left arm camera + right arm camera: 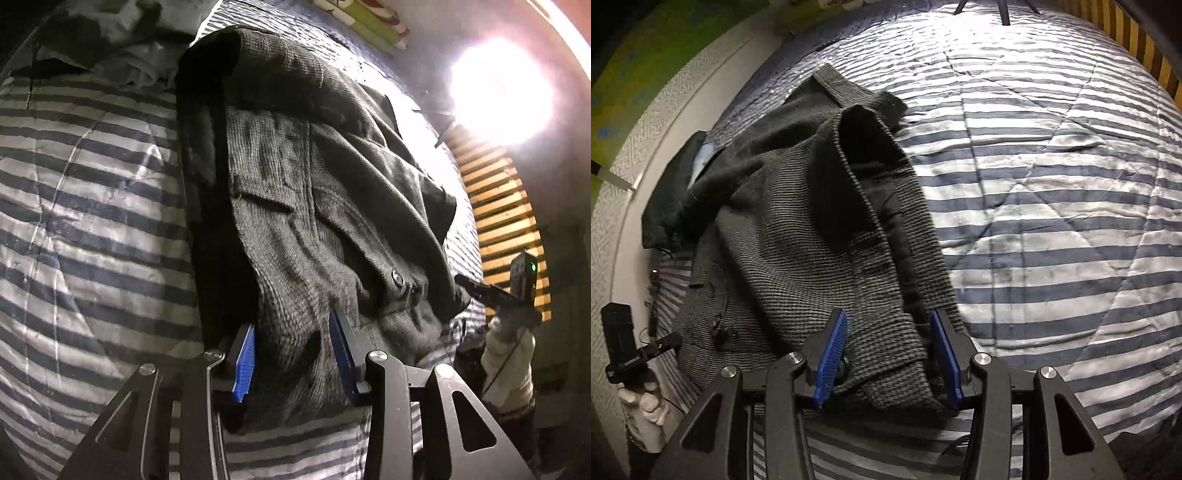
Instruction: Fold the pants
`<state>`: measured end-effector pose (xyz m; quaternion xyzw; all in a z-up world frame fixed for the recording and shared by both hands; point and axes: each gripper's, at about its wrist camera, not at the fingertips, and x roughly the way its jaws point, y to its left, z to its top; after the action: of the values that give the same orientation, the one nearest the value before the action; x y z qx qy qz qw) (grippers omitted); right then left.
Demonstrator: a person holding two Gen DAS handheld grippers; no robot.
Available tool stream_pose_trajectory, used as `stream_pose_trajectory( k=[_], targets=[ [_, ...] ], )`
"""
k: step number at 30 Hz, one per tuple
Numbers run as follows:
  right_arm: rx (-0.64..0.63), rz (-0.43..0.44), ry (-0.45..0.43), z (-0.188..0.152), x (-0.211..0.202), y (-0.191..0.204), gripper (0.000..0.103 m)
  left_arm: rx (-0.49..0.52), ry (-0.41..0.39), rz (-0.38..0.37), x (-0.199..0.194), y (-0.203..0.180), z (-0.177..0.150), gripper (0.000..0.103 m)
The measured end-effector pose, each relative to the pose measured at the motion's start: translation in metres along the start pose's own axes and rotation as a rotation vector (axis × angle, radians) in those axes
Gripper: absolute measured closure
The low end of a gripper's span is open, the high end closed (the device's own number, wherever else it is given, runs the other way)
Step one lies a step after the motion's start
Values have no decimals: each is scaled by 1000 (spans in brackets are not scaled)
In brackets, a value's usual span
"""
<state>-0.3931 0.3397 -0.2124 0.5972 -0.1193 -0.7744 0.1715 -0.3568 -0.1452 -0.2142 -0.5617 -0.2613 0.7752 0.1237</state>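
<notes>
Pants [295,206] on striped quilt [92,177]

Left gripper [291,358] and right gripper [892,360] point downward, jaws part-open.

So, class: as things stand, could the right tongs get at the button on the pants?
Probably yes. The right tongs already straddle the pants at the waistband, and the button sits beside their left pad with nothing covering it.
</notes>
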Motion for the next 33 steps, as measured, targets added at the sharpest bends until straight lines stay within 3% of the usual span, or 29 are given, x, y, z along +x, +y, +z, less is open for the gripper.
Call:
stream_pose_trajectory(
  k=[1, 3, 11, 15, 19, 25, 31, 33],
  targets=[
    [-9, 9, -7, -1, -1, 3, 72, 15, -4, 14, 0, -3, 1, 85],
    [-47, -13, -22, -4, -6, 12, 92, 55, -16, 39, -1, -12, 2, 89],
    [-107, -17, -175, -20, -67, 23, 95, 176, -113, 40, -55, -42, -21, 92],
    [-104, -2, -244, -43, -101, 18, 95, 247, -160, 39, -86, -56, -53, 92],
    [-108, -15, -290, -77, -117, 12, 96, 278, -165, 46, -92, -60, -89, 91],
    [-104, -75, -234, -118, -98, -4, 96, 263, -87, 67, -64, -45, -122, 91],
    [-98, -141, -147, -123, -73, -19, 96, 291, -65, 100, -51, -46, -136, 91],
    [-127, -98, -110, -122, -73, -18, 95, 290, -32, 96, -51, -41, -133, 88]
  ],
)
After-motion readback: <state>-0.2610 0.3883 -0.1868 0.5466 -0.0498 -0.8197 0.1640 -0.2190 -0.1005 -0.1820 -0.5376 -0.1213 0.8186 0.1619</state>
